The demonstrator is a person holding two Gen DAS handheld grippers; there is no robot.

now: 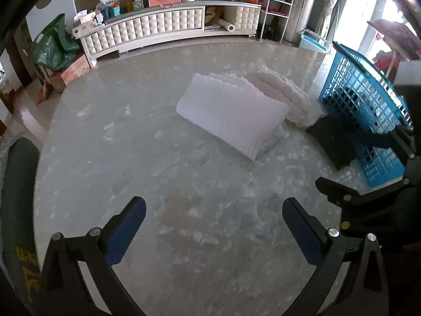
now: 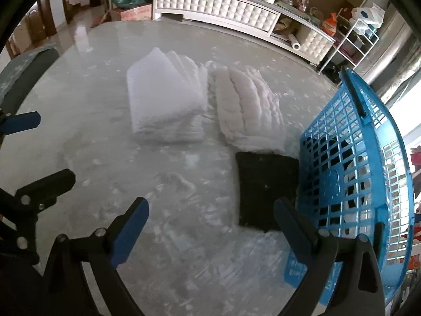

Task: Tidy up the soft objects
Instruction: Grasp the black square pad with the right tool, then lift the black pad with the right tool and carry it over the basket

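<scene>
Left claw (image 1: pixel 213 226): jaws wide apart, nothing between the blue pads, hanging over bare tabletop, angled down.
Right claw (image 2: pixel 211 226): jaws wide apart too, nothing gripped; right finger (image 2: pixel 296 226) sits in front of the basket's near corner and the black pad's near edge. Contact with either: can't tell.
Table (image 1: pixel 158 158): round, glossy grey marble look, holds everything below.
White stack (image 2: pixel 165 102): folded smooth white cloths, piled neatly, mid-table, edges fanned at the far side.
Fluffy stack (image 2: pixel 250 110): folded off-white fuzzy cloths, just right of the white stack, nearly touching it.
Black pad (image 2: pixel 265 192): flat dark square, lying in front of the fluffy stack, its far edge against it, its right edge by the basket.
Basket (image 2: pixel 368 158): blue plastic lattice, at the table's right edge, tipped with its opening toward the stacks; white and dark items show through the mesh, can't tell what.
Cross-check: left claw's fingers visible at the left edge of the right view, right claw's at the right edge of the left view.
Background: long white tufted cabinet (image 1: pixel 158 26) with clutter on top, wire shelf (image 1: pixel 276 8) beside it.
</scene>
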